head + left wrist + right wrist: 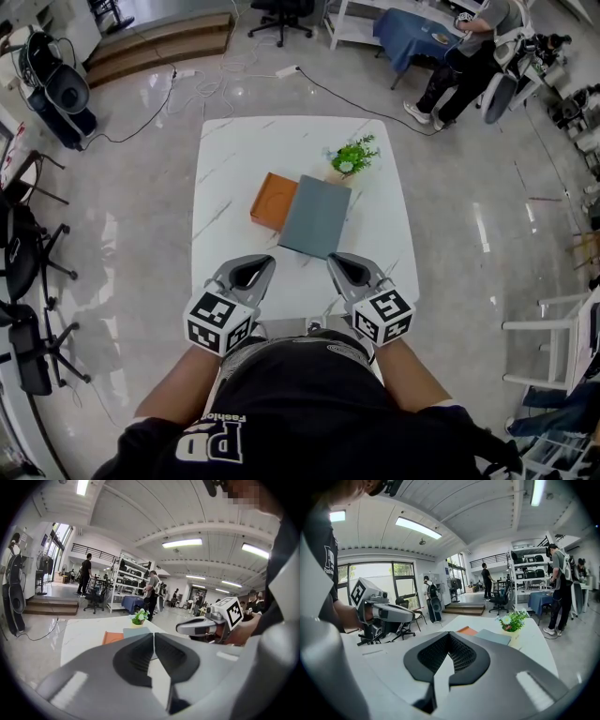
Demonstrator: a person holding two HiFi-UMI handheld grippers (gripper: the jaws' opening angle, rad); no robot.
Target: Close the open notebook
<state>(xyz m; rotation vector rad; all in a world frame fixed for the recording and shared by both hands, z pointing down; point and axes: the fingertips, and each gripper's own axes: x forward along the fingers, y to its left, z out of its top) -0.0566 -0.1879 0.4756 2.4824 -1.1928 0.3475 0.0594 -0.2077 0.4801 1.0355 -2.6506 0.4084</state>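
Observation:
A grey-blue notebook (315, 216) lies flat in the middle of the white marble table (234, 159), its cover facing up. An orange flat piece (273, 200) sits against its left side. Both grippers hover over the table's near edge, well short of the notebook. My left gripper (265, 262) is shut, jaws touching, nothing between them. My right gripper (334, 260) is shut too and holds nothing. In the left gripper view the notebook (137, 632) lies beyond the closed jaws, and in the right gripper view the notebook (493, 637) lies ahead of them.
A small potted plant (352, 157) stands just behind the notebook. Black chairs (28, 272) line the floor at left, and cables (225, 80) run behind the table. A person (464, 66) stands by a blue-covered table (412, 33) at the back right. A white chair (562, 347) is at right.

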